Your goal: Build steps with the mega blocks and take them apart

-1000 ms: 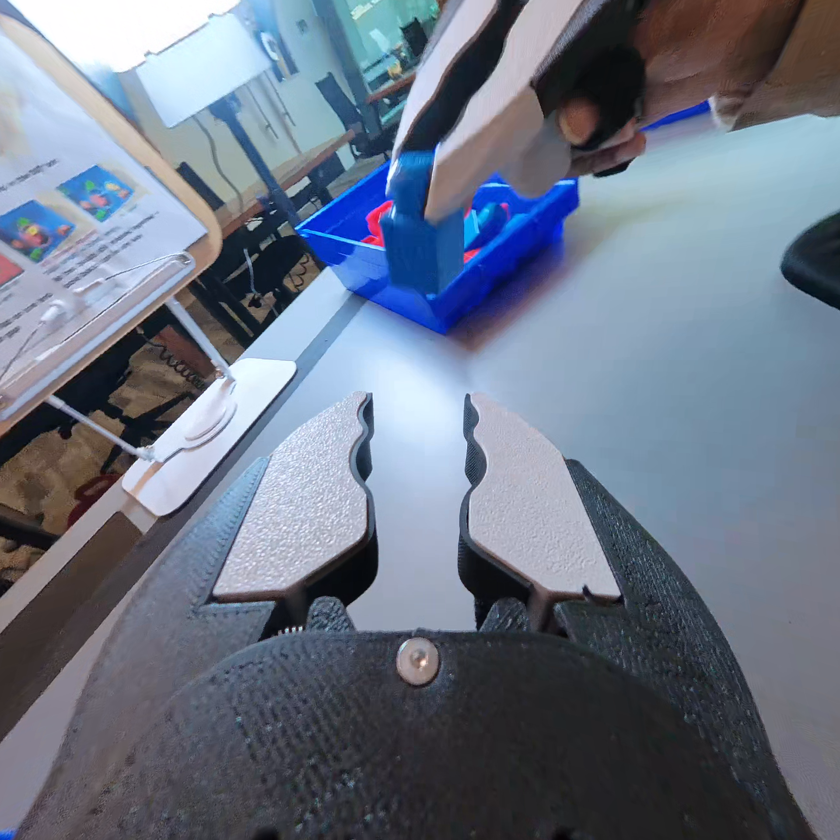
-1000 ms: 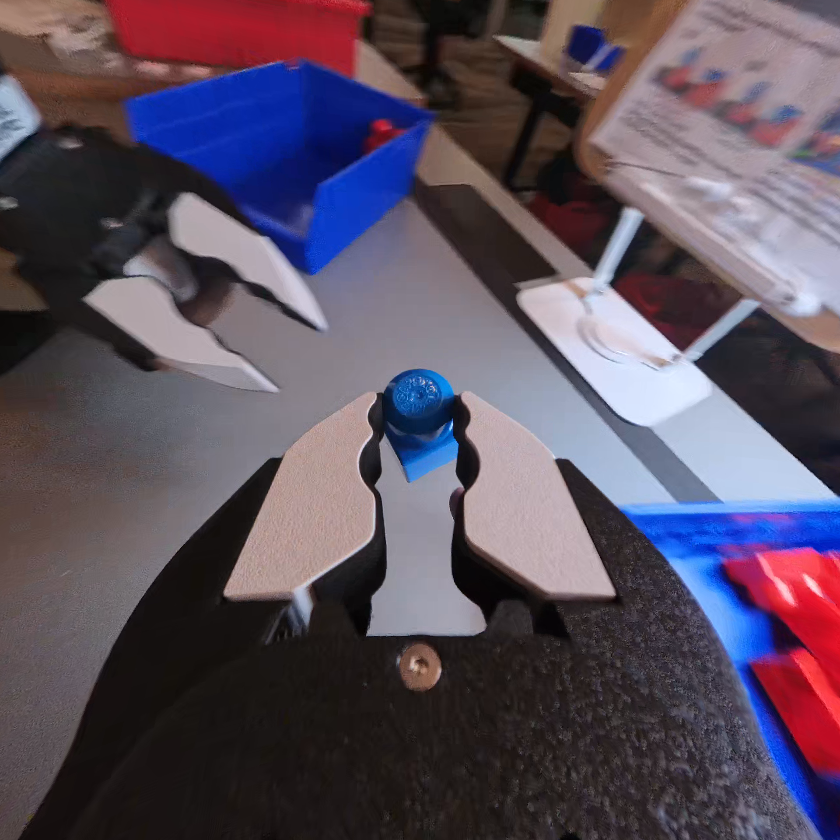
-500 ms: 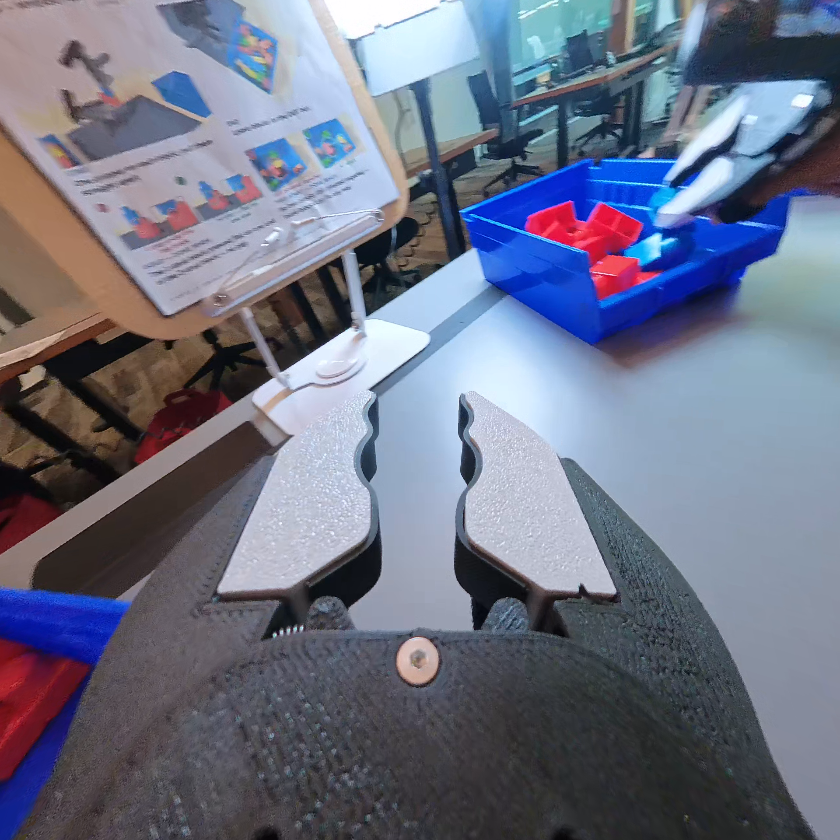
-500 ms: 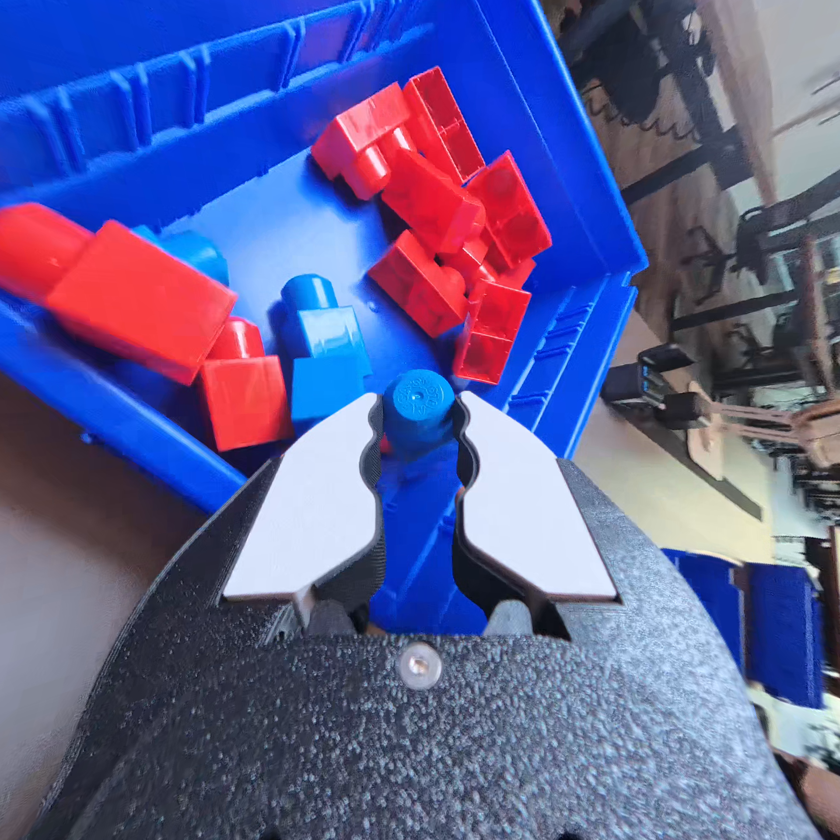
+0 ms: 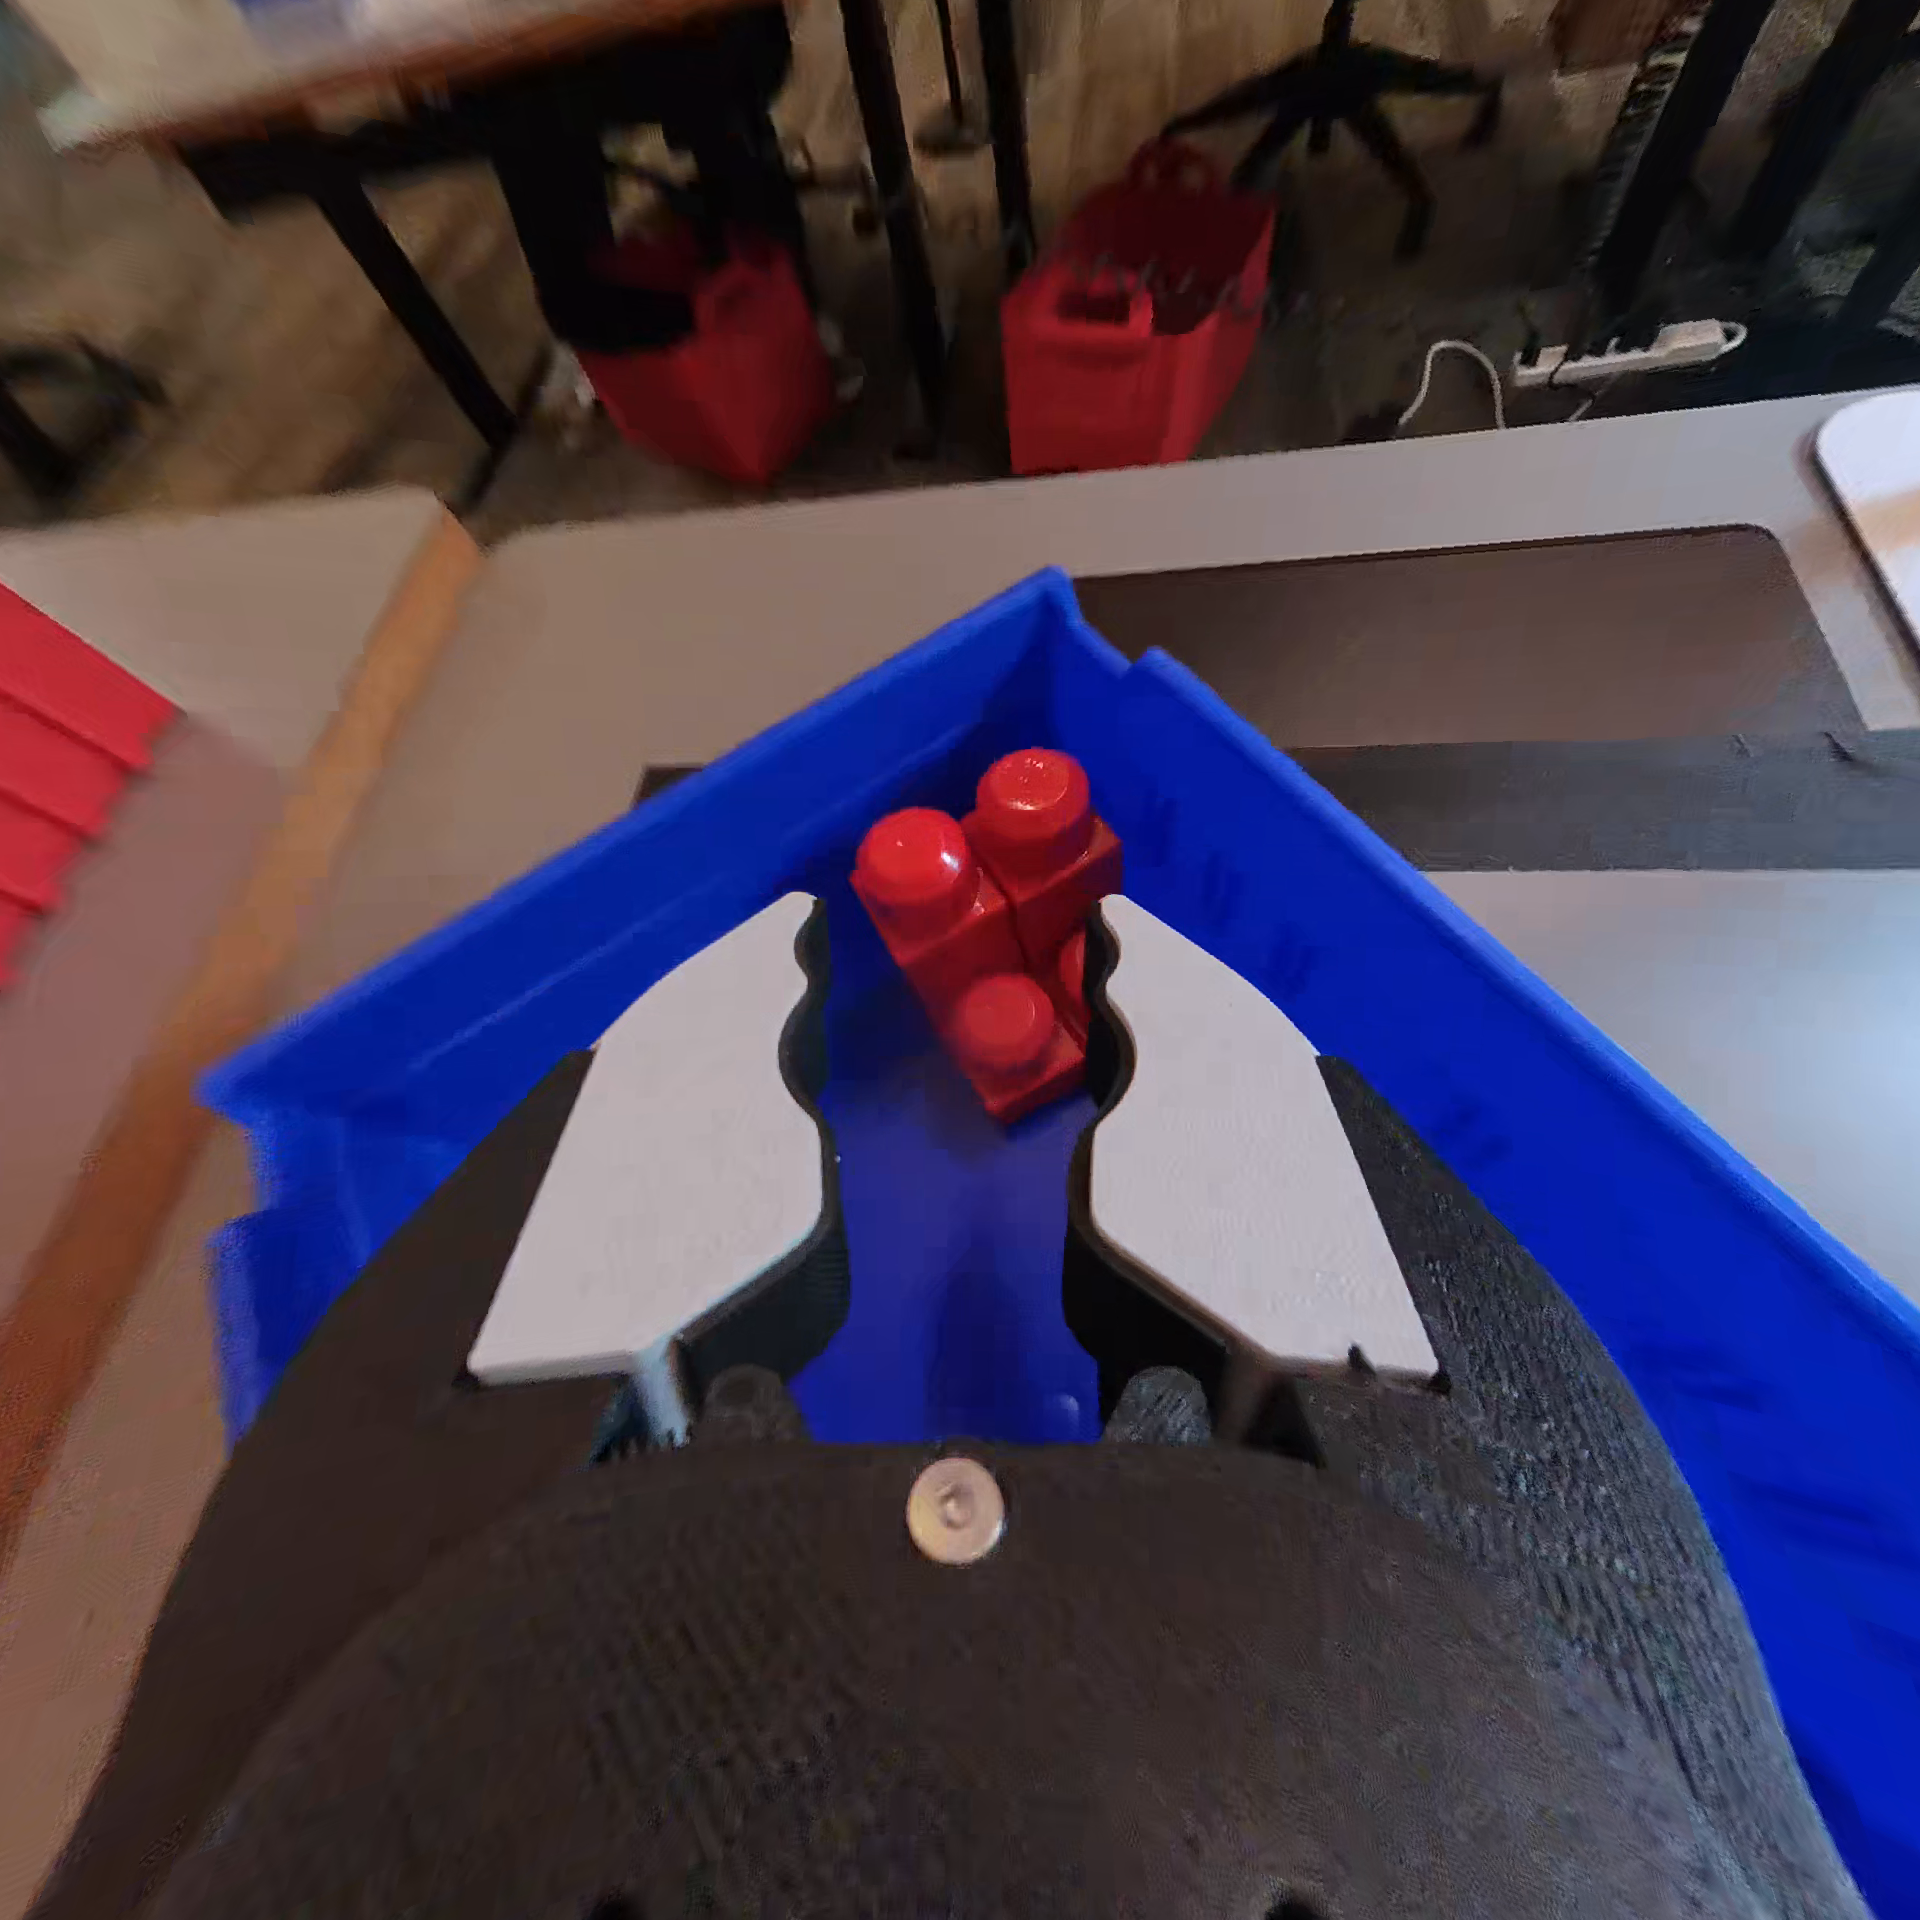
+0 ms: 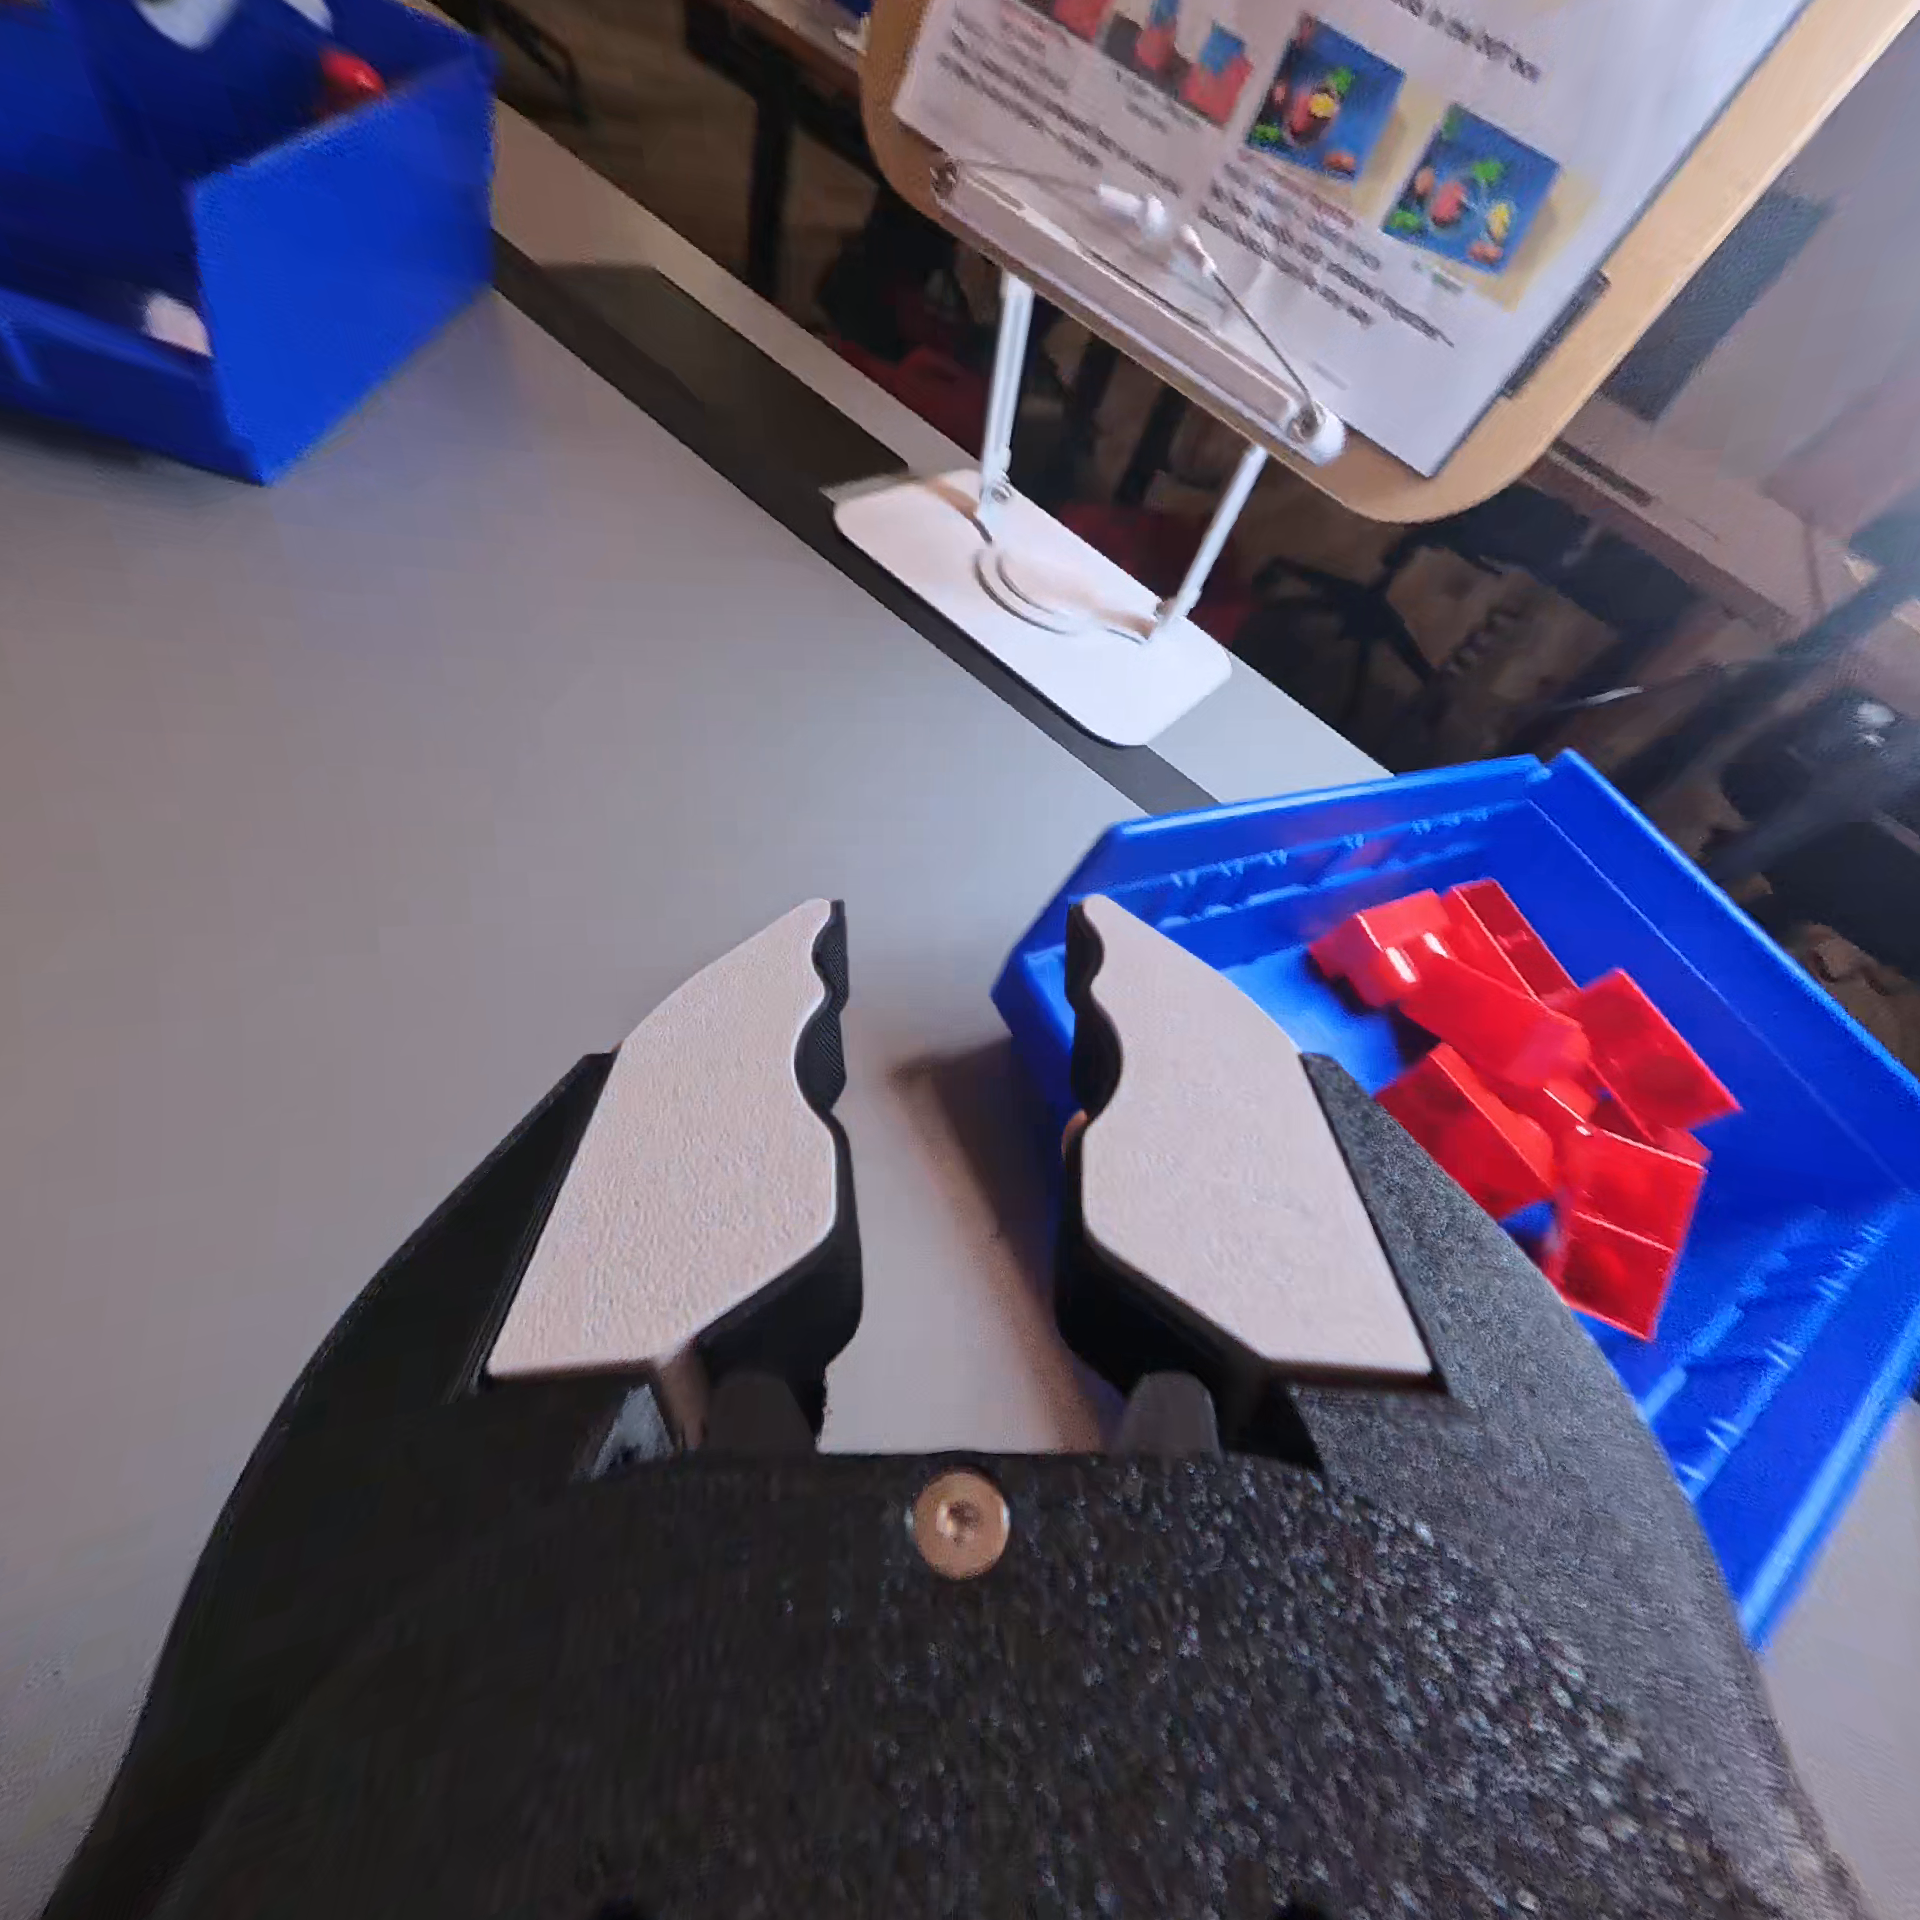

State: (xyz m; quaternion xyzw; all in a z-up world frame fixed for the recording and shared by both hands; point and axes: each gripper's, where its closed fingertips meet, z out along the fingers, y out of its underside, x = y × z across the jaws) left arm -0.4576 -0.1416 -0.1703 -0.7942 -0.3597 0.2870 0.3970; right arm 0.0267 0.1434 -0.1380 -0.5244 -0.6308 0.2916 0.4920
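reaching into the corner of the blue plastic bin (image 5: 1351, 935), the left claw (image 5: 956, 925) is parted wide and holds nothing; the cluster of red plastic mega blocks (image 5: 987, 935) stands between its tips, toward the 12 o'clock end of the gap. the right-hand pad sits against or just beside the cluster, while the left-hand pad stands clear of it. the step in hand is judged to be picking a red block from this bin.

procedure:
- centre the gap on one block body, not on the round studs.
- the blocks lean together against the bin walls; expect neighbours to lift or topple when one is drawn out.
- close squarely on flat sides, then lift straight up, clear of the wall at 1 o'clock.

the right claw (image 6: 951, 935) is parted and empty above the grey worktop (image 6: 416, 831). a second blue plastic bin (image 6: 1766, 1143) of loose red blocks (image 6: 1538, 1091) lies at its 3 o'clock. a white-footed instruction board stand (image 6: 1039, 613) is at 12 o'clock.
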